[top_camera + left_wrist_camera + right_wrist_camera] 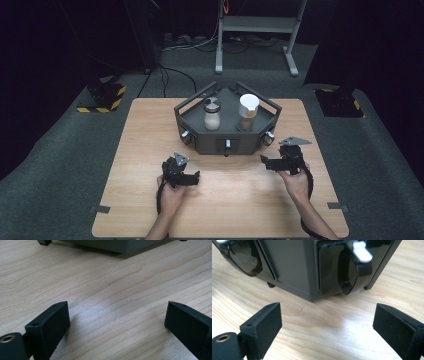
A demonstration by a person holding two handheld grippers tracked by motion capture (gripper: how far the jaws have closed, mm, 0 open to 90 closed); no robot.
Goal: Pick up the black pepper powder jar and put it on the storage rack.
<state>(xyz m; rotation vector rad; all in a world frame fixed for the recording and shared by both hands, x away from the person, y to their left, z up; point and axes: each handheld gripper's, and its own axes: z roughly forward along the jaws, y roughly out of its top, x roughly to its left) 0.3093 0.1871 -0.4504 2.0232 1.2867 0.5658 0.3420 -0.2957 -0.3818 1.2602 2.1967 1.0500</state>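
Nearest us, our left gripper (pixel 196 176) and right gripper (pixel 264 161) hover over the wooden table (pixel 140 165), jaws spread and empty. Just beyond sits a dark grey rack (pixel 227 142) with small knobs (pixel 354 267) on its front. It looks rigid and fairly heavy; we judge a knob the natural grip. Inside stand a clear shaker (pixel 212 114) with pale contents and a white-capped jar (pixel 247 112).

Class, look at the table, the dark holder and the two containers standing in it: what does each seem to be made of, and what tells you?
Table: pale wood or wood-look laminate; grain lines, soft sheen.
Dark holder: probably matte grey plastic; flat, even panels.
Left container: clear glass or plastic, pale contents showing, shiny metallic-looking top.
Right container: white cap over a brownish body; material unclear.
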